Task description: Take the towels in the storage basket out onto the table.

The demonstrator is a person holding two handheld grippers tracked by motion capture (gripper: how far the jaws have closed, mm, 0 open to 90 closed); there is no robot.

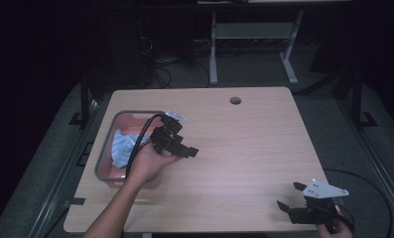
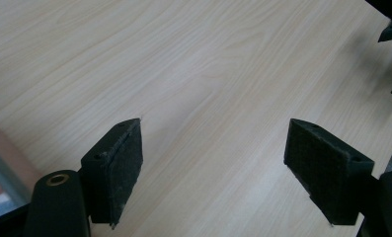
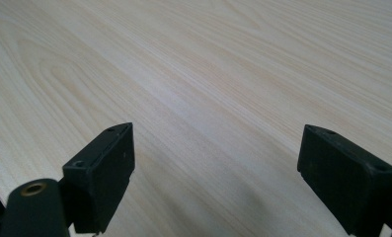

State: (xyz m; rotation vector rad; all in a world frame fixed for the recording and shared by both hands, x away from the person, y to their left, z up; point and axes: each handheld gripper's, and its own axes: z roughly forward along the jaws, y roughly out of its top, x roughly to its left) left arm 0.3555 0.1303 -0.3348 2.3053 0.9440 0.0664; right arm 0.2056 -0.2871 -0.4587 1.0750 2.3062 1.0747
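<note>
pale-blue cloth sits in the pink bin at left; left gripper beside it gapes empty, right gripper near-right waits, spread wide, empty.

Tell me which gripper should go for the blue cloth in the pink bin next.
Left. The left gripper hangs open at the pink bin's right rim, right beside the blue cloth. The right gripper, also open, sits at the table's near right corner, far from the bin.
</note>
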